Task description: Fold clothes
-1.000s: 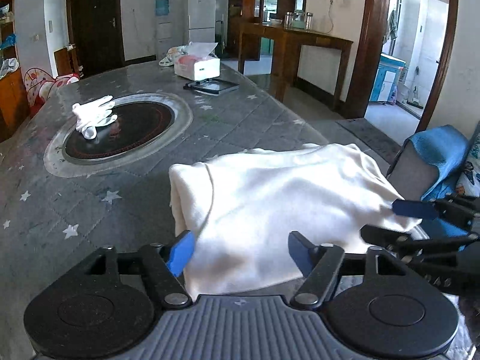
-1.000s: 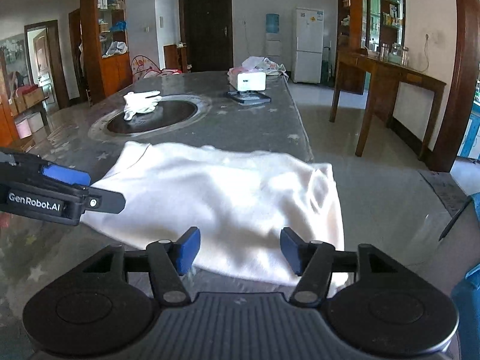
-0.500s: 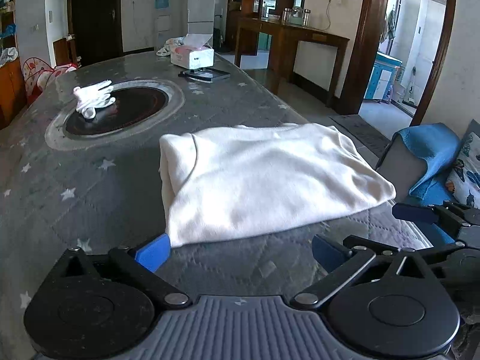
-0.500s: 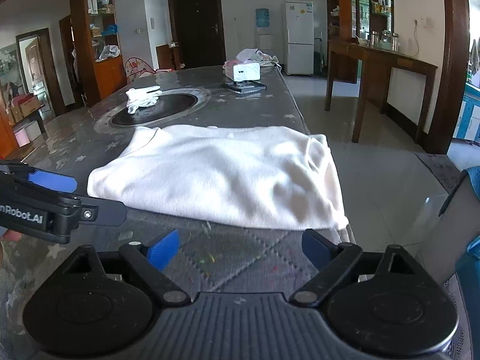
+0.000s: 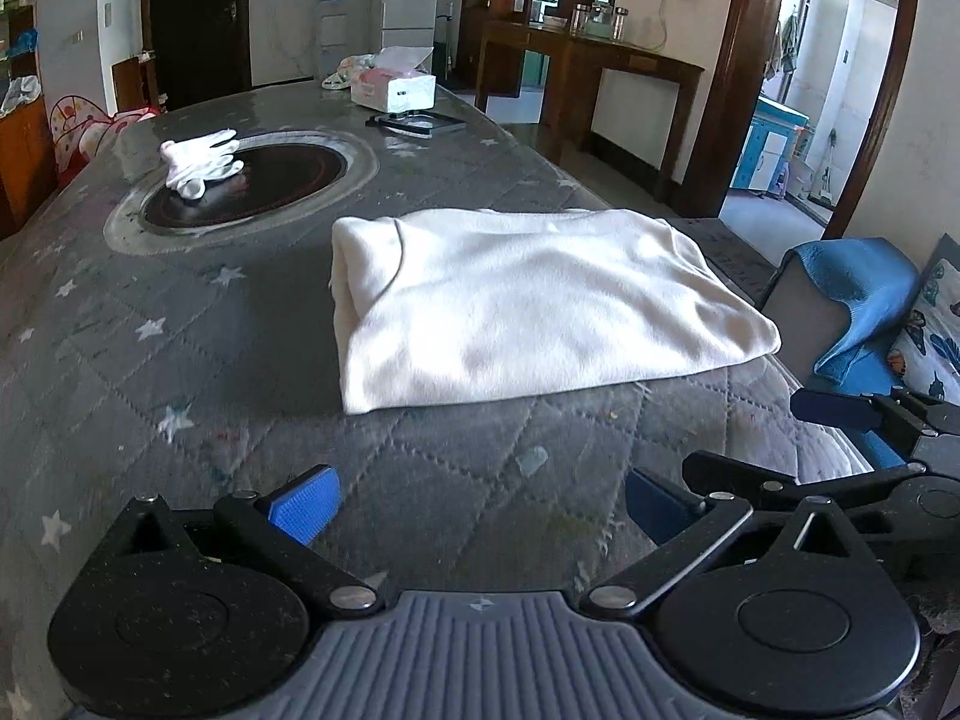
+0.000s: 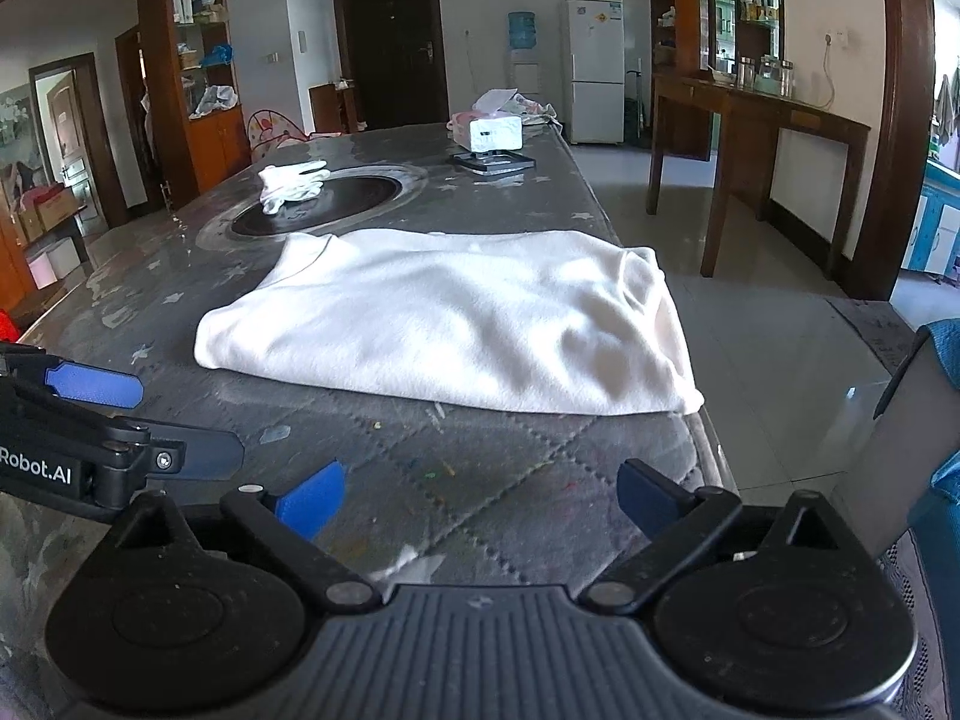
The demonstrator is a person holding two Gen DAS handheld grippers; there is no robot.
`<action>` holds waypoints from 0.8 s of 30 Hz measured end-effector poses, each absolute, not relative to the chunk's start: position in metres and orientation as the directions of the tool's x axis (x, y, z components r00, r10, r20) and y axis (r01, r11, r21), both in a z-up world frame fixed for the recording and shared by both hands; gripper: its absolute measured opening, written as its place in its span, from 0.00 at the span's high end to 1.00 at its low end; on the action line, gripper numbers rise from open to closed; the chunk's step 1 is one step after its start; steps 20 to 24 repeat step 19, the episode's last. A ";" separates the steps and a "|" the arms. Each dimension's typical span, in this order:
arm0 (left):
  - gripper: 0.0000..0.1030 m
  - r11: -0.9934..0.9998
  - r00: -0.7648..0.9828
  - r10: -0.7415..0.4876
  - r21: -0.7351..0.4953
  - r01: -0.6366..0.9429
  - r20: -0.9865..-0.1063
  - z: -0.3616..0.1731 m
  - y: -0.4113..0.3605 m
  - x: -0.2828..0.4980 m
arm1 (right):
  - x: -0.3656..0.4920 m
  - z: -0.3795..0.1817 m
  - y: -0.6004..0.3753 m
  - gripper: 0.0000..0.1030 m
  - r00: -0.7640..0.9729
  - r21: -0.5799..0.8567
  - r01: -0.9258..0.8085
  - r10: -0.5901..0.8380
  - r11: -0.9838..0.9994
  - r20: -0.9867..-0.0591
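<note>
A folded cream-white garment (image 5: 528,306) (image 6: 456,324) lies flat on the grey quilted table cover (image 5: 180,324) (image 6: 480,468), its right end at the table's edge. My left gripper (image 5: 480,507) stands open over bare cover, a short way in front of the garment, with nothing between its blue pads. My right gripper (image 6: 480,498) also hangs short of the garment; its jaws are still opening and empty. The right gripper (image 5: 840,438) shows at the right of the left wrist view. The left gripper (image 6: 144,420) shows at the left of the right wrist view.
White gloves (image 5: 201,162) (image 6: 294,180) lie on a round dark inset (image 5: 252,186) beyond the garment. A tissue box (image 5: 393,87) (image 6: 489,129) and a flat black device (image 5: 414,120) sit at the table's far end. A chair with blue cloth (image 5: 858,294) stands right of the table edge.
Both grippers opened, let go of the garment's near edge and drew back toward me. The garment now lies flat and folded, farther from both.
</note>
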State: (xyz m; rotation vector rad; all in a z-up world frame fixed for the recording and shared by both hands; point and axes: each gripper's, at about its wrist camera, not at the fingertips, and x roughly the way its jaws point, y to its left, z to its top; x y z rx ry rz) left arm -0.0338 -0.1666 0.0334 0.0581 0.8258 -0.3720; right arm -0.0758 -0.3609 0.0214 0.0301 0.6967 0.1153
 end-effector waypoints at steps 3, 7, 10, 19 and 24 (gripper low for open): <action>0.00 0.934 0.613 -0.301 -0.097 0.343 -0.730 0.032 -0.164 -0.038 | -0.079 0.021 -0.359 0.03 0.759 0.062 -0.096 0.114 0.993 -0.641; 0.00 0.935 0.613 -0.300 -0.098 0.341 -0.731 0.032 -0.162 -0.043 | -0.082 0.020 -0.356 0.02 0.757 0.058 -0.097 0.112 0.994 -0.644; 0.00 0.936 0.614 -0.299 -0.099 0.338 -0.730 0.032 -0.161 -0.046 | -0.086 0.019 -0.355 0.02 0.758 0.059 -0.097 0.112 0.994 -0.643; 0.00 0.935 0.620 -0.301 -0.096 0.341 -0.724 0.034 -0.161 -0.055 | -0.094 0.020 -0.353 0.00 0.765 0.057 -0.088 0.104 0.995 -0.635; 0.00 0.935 0.620 -0.301 -0.096 0.341 -0.724 0.034 -0.161 -0.055 | -0.094 0.020 -0.353 0.00 0.765 0.057 -0.088 0.104 0.995 -0.635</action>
